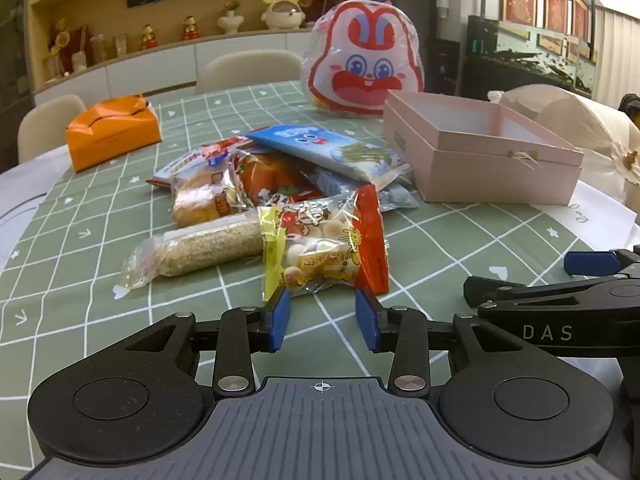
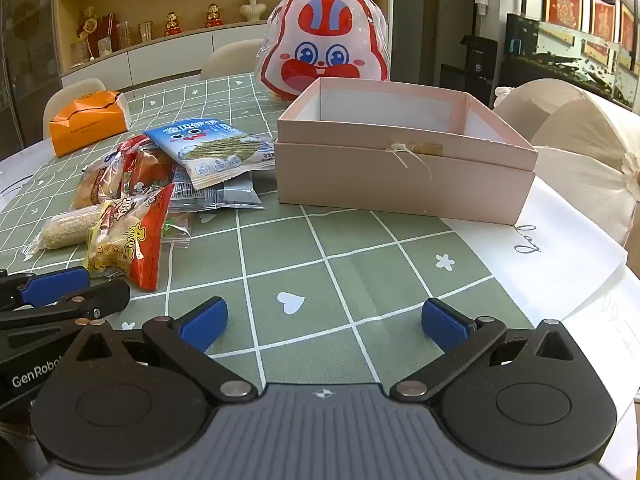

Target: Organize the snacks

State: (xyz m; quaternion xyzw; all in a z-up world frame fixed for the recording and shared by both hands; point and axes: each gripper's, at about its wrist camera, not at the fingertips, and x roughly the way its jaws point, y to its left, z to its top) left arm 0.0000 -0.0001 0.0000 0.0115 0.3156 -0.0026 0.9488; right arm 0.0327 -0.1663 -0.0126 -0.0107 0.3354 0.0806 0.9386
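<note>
A pile of snack packets lies on the green checked tablecloth (image 1: 440,248). Nearest is a yellow and red packet of small round biscuits (image 1: 320,252) (image 2: 124,236), propped against the pile. My left gripper (image 1: 324,314) is partly open, its blue pads (image 1: 280,314) at the packet's near edge without pressing it. Behind lie a sesame bar (image 1: 204,248), a bread packet (image 1: 200,196) and a blue seaweed packet (image 1: 320,148) (image 2: 212,148). An open pink box (image 1: 480,160) (image 2: 400,176) stands right of the pile. My right gripper (image 2: 324,320) is wide open over bare cloth, holding nothing.
A rabbit-face bag (image 1: 364,64) (image 2: 324,44) stands behind the pink box. An orange box (image 1: 112,132) (image 2: 88,120) sits at the far left. A white cushion-like bundle (image 2: 580,132) lies on the right. Chairs and shelves stand beyond the round table's edge.
</note>
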